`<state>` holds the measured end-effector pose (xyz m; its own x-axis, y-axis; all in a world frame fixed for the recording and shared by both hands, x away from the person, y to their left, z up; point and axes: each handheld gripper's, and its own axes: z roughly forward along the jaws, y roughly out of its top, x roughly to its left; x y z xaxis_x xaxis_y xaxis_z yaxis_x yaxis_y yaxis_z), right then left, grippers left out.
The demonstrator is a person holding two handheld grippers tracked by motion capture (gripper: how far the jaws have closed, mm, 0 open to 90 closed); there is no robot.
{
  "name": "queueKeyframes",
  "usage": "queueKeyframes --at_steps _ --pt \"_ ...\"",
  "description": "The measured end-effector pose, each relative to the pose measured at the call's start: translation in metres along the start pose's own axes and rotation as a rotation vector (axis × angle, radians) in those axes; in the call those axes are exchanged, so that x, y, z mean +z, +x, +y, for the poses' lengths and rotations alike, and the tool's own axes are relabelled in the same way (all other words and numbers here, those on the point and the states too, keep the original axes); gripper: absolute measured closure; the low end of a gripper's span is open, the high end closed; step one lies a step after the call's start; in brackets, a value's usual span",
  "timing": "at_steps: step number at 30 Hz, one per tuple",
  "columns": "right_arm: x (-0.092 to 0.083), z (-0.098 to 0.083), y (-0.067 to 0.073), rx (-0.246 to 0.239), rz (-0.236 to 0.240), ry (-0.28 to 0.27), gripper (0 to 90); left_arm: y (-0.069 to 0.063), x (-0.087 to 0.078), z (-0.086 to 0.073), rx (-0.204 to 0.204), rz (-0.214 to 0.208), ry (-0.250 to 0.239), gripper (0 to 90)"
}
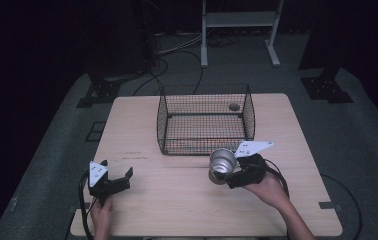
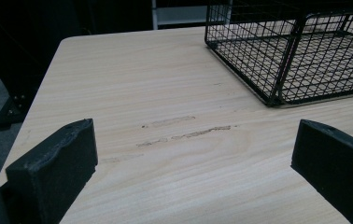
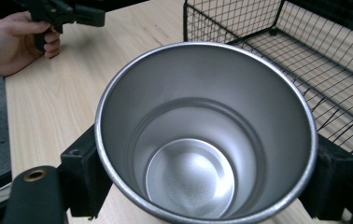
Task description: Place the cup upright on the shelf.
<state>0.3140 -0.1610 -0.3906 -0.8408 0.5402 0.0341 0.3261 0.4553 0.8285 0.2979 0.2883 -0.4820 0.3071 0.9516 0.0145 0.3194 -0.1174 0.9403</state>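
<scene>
A person sat at a pale wooden table (image 1: 177,200), a black two-jaw gripper in each hand. The right gripper (image 1: 229,175) was clenched around a shiny, empty stainless-steel cup (image 1: 222,165), one jaw pressed against each side of its wall. The cup was tilted, its open mouth facing up and toward the camera, and appeared to be lifted just clear of the tabletop, though the dim high view left that uncertain. It sat just in front of a black wire-mesh basket (image 1: 163,120), which stood open-topped in the middle of the table. The left gripper (image 1: 116,176) was well apart, near the table's front left, its jaws spread wide with only bare wood between them.
</scene>
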Motion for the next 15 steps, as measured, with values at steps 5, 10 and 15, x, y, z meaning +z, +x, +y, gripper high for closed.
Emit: queueKeyframes --at_steps 5,10,15 --pt "-0.003 0.017 -0.002 -0.015 0.006 -0.006 18.1 0.0 0.0 0.0 -0.003 0.0 -0.001 0.0" --pt "-0.005 0.033 -0.005 -0.033 0.01 -0.005 18.1 0.0 0.0 0.0 -0.002 -0.001 0.0 0.0" --pt "-0.006 0.05 -0.011 -0.039 0.006 0.005 18.1 0.001 0.0 0.0 -0.003 -0.001 0.0 0.0"
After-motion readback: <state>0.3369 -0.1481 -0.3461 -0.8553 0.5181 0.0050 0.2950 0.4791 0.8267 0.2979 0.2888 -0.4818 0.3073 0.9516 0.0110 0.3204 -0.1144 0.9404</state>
